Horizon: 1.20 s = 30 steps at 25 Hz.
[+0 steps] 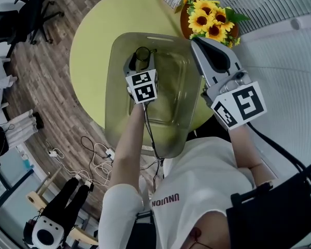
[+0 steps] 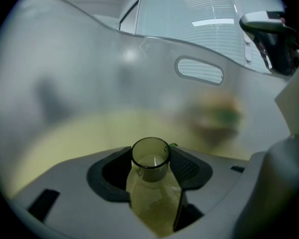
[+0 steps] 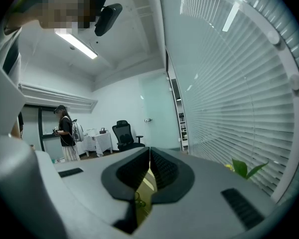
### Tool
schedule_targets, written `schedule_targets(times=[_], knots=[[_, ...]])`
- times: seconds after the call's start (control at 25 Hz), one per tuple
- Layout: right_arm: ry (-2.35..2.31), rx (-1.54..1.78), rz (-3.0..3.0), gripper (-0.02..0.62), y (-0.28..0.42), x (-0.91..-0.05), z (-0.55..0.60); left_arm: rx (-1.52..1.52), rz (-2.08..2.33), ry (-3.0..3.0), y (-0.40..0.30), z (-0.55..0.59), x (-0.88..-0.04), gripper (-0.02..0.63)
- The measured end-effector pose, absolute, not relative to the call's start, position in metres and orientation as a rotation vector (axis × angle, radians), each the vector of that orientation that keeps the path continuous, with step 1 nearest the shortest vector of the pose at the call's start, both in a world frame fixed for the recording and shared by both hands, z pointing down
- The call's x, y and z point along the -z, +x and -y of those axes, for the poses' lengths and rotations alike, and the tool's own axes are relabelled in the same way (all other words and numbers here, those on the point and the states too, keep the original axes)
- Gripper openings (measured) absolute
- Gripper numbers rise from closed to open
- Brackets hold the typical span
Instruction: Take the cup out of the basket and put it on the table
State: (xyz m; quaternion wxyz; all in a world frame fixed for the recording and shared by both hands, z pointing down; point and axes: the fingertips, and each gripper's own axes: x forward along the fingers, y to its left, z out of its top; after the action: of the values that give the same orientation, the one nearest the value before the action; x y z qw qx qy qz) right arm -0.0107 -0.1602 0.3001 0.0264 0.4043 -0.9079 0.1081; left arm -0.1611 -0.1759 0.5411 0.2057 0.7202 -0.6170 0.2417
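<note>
**When Lifting the Cup [image 1: 142, 55] Out**

Since the left tongs [image 2: 150, 169] are clamped on the cup inside the basket [image 1: 114, 108], near its 11 o'clock corner, raise it upright until it clears the basket. Then cross to bare table [image 1: 90, 40] at 9 o'clock. At 3 o'clock the right tongs [image 3: 148, 169] hang pressed together, empty.

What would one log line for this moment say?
left gripper: shut on cup | cup: inside basket | right gripper: shut, empty | basket: on table

wood floor [image 1: 52, 87], round yellow table [image 1: 93, 45], window blinds [image 3: 239, 83], blk office chair [image 3: 123, 133], ceiling strip light [image 3: 79, 45]
</note>
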Motion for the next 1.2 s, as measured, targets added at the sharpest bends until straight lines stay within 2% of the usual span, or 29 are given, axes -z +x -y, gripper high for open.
schedule_targets(times=[1.2], knots=[[1.131, -0.313, 2.906, 0.021, -0.032, -0.287, 0.150, -0.502, 1.826, 2.061, -0.167, 0.161, -0.464, 0.250]])
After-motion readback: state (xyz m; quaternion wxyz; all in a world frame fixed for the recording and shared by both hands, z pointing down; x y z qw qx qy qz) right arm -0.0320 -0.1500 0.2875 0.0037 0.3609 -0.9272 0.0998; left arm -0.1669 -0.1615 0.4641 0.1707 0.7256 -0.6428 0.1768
